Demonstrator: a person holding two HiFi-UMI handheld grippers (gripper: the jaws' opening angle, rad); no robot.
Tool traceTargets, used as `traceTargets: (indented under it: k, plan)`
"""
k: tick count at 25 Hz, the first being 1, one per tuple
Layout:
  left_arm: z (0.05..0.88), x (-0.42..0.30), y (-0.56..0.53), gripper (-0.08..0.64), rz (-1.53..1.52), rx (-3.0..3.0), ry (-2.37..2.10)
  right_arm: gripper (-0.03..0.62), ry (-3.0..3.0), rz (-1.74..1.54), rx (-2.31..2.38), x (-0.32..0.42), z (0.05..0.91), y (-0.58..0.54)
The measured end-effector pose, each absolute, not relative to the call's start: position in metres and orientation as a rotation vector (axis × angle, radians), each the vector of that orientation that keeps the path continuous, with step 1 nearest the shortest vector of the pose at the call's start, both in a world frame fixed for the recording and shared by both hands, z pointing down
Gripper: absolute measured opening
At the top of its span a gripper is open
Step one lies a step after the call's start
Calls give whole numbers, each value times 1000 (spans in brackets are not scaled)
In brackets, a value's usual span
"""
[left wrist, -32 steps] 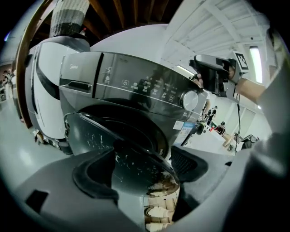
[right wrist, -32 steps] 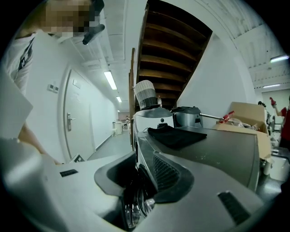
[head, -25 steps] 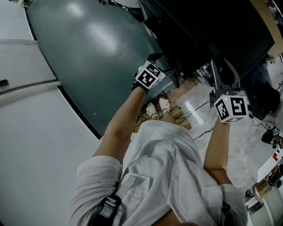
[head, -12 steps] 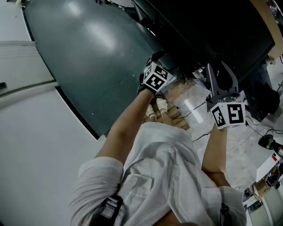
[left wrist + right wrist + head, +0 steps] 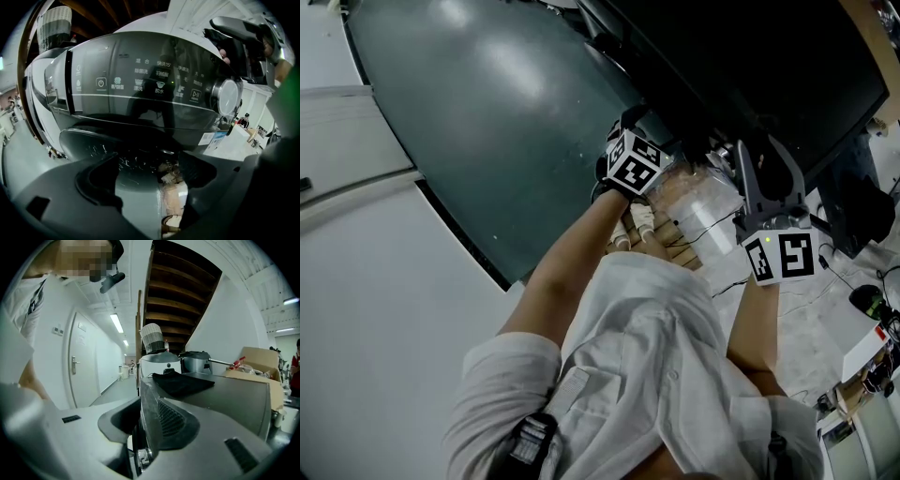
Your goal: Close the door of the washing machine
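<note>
Closure of the door (image 5: 487, 122) looks to be the step in hand. In the head view the door shows as a broad, dark, curved slab running from the upper left down toward the middle. Its near edge meets the black front of the washing machine (image 5: 750, 66) right where the left claw works. The left claw (image 5: 149, 168) points down at that edge, below the control panel (image 5: 154, 84) and its dial (image 5: 228, 96). Its jaws have just been opening and stand wide apart. A pale grey strip of the door lies between them, yet neither pad seems to press on it, so the claw grips nothing. Past the strip's right edge some cardboard (image 5: 176, 201) on the floor shows, which suggests the claw sits at the door's free edge. Whether the door has already latched cannot be told from these views. The right claw (image 5: 139, 404) is held off to the right, apart from the door, with its jaws drawn together and nothing between them; it appears to take no part.

The next move probably calls for a firm, square press on the door near its free edge until the door seats against the machine. The open jaws should be kept clear so that they do not snag the rim. A glancing push on the curved, glossy face could slide off.
</note>
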State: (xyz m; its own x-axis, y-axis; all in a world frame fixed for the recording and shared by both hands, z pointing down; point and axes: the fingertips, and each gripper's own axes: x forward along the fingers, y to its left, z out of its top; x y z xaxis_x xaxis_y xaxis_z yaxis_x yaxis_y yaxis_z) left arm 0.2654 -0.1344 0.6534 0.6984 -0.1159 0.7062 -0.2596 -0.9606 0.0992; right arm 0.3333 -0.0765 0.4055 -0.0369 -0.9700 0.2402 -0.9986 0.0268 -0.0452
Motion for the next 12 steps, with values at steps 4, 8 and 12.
traceTargets:
  k: [4, 8, 12]
  plan:
    - [653, 267, -134, 399, 1130, 2703, -308, 126, -2141, 304, 2077, 335, 406, -75]
    - [654, 267, -133, 399, 1129, 2697, -302, 126, -2139, 305, 2073, 335, 406, -76]
    - [655, 266, -134, 399, 1134, 2694, -290, 126, -2133, 310, 2080, 334, 407, -76]
